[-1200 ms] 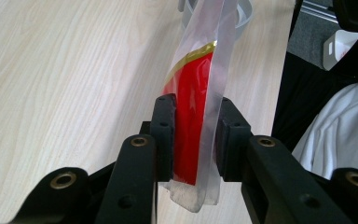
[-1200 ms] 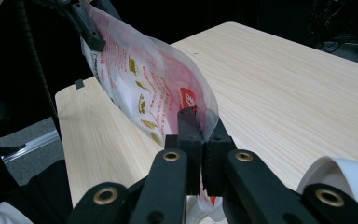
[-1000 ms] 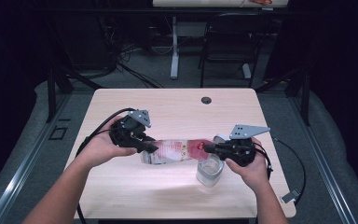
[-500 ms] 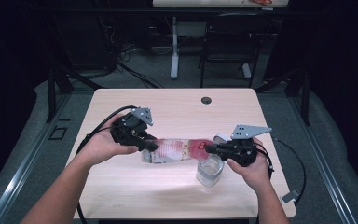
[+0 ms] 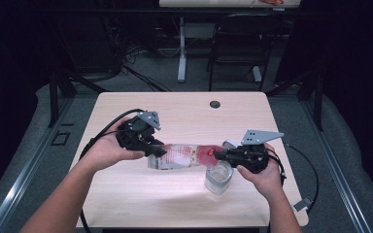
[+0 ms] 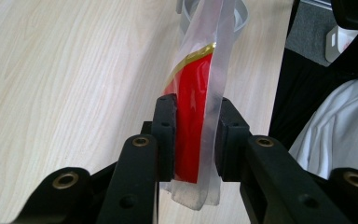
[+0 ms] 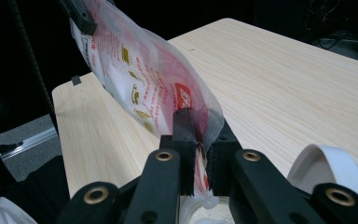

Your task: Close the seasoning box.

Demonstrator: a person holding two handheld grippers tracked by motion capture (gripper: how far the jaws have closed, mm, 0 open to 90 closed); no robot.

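A clear plastic pouch [image 5: 184, 155] with red print hangs stretched between my two grippers above the table. My left gripper [image 5: 158, 150] is shut on its left end; in the left gripper view the pads [image 6: 167, 135] squeeze the red pouch [image 6: 193, 107]. My right gripper [image 5: 219, 156] holds the other end just over a clear cup [image 5: 218, 178]. Its jaws have just been opening a little. The pouch corner [image 7: 140, 88] still fills the narrow gap in my right gripper [image 7: 203, 140], and the pads touch it. The cup rim [image 7: 205, 210] shows below, with whitish contents.
A white lid [image 5: 229, 144] lies beside the cup, seen close in the right gripper view [image 7: 328, 168]. The wooden table [image 5: 175, 111] has a round cable hole [image 5: 215, 104] near its far edge. A dark chair [image 5: 235, 53] stands beyond it.
Both hands, the pouch and the cup stay where they were; no shift shows in the high view.
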